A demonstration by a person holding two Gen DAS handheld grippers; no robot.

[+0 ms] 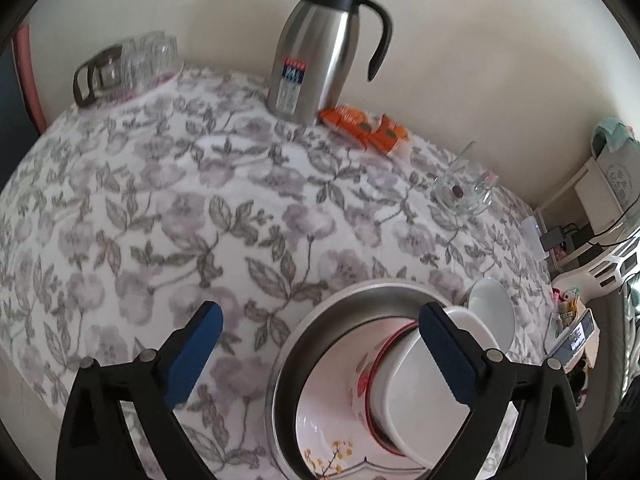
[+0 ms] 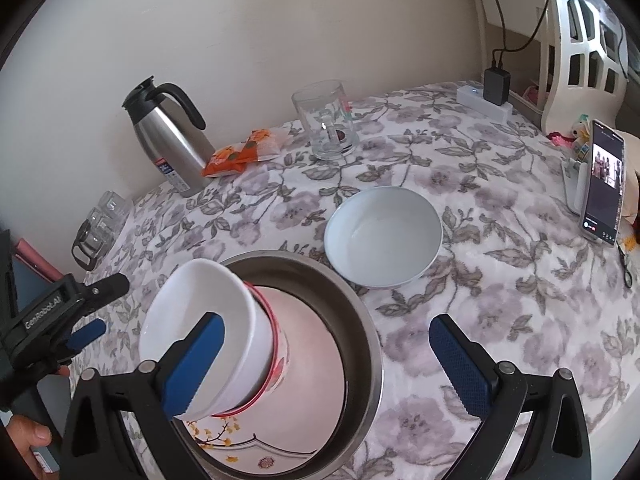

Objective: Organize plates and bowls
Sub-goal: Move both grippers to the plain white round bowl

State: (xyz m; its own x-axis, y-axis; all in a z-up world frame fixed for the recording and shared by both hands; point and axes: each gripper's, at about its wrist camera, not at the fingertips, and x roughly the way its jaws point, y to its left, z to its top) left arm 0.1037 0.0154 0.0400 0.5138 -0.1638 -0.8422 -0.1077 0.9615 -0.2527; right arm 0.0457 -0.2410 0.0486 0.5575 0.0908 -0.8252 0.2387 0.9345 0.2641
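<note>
Right wrist: steel basin (image 2: 360, 320) holds patterned plate (image 2: 312, 412), tilted nested bowls (image 2: 208, 316); both tools spread.

Round steel basin (image 2: 360, 312) on the flower-printed tablecloth (image 2: 500, 280), holding a patterned plate (image 2: 308, 360); on the plate, a red-rimmed floral bowl (image 2: 278, 360) tilted on its side with a white bowl (image 2: 208, 300) nested inside. Second white bowl (image 2: 384, 236) upright just right of the basin. Behind: glass mug (image 2: 326, 124); left of it orange packets (image 2: 240, 154), then steel jug (image 2: 168, 136).
</note>
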